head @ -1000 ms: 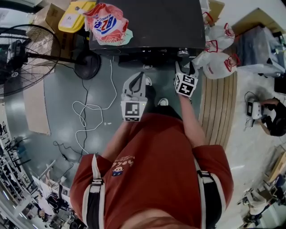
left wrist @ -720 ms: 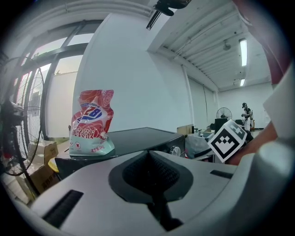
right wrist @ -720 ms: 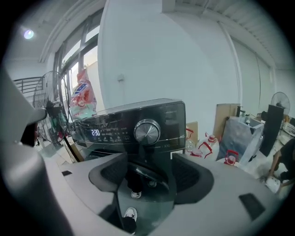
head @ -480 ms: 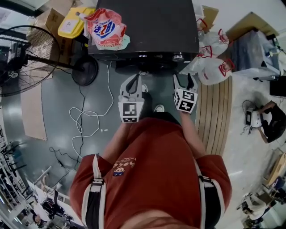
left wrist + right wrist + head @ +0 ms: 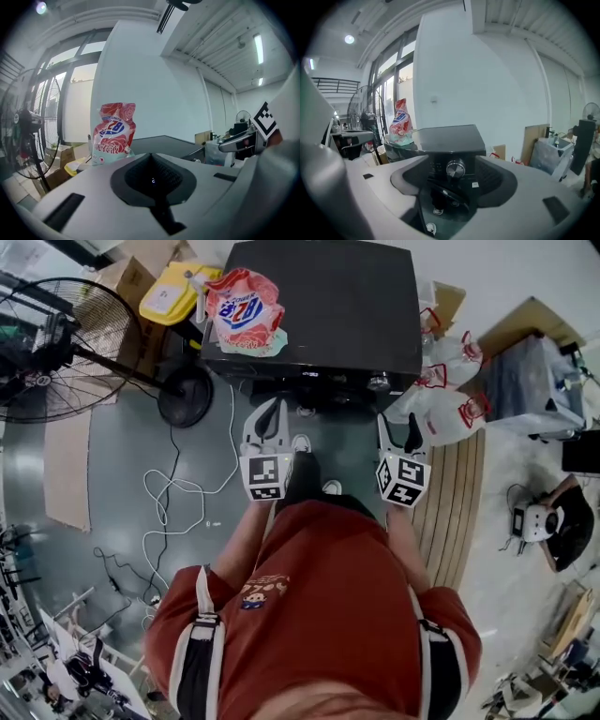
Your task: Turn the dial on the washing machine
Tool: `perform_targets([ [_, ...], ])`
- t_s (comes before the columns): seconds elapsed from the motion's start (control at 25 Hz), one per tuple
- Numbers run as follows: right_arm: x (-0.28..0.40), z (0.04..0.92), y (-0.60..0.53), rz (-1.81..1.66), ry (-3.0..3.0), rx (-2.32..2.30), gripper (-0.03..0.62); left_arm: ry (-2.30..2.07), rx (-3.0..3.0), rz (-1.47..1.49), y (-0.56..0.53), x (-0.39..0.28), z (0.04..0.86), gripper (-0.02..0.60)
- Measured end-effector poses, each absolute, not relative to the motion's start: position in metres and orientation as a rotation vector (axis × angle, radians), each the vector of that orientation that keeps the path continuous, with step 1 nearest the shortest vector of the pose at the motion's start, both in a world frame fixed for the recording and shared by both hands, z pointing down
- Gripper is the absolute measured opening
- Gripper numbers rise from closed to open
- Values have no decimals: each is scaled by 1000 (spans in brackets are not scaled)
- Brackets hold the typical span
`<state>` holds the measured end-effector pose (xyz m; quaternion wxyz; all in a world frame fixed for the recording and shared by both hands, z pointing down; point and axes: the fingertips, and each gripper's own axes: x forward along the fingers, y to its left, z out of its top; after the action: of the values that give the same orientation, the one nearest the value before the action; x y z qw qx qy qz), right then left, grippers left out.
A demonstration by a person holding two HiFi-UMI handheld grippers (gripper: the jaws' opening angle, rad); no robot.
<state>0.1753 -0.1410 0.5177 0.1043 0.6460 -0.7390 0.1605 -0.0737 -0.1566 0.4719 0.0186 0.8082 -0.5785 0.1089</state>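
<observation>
Right gripper (image 5: 397,421), jaws apart, empty, facing dial (image 5: 378,382) at near edge of washing machine (image 5: 319,296), clear gap between, left gripper (image 5: 276,412) jaws together.

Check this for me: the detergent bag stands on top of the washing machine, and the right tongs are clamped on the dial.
One thing is wrong: the right tongs are not clamped on the dial. They are open, empty and short of it, as the right gripper view shows. The detergent bag does stand on top of the washing machine.
</observation>
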Motion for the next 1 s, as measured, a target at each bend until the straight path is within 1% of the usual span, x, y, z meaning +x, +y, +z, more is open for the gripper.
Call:
perform_targets([
  [0.16,177,478,-147,328,-2198,1897,308,-1830,2523,366,-160,-79,445,11],
  [0.32,174,424,-154,166,-2246,1909,307,-1824,2566,272,-161,-76,402,11],
  [0.4,173,397,-157,89,-2274,1909,293,-1834,2604,220,-161,-74,376,11],
  [0.64,171,330,-158,-95,-2336,1952,293,-1935,2696,103,-158,-80,308,11],
  [0.8,169,300,-157,-169,-2377,1972,293,-1982,2693,34,-160,-84,292,11],
  [1.0,166,292,-160,-211,-2377,1964,293,-2008,2697,45,-162,-85,289,11],
])
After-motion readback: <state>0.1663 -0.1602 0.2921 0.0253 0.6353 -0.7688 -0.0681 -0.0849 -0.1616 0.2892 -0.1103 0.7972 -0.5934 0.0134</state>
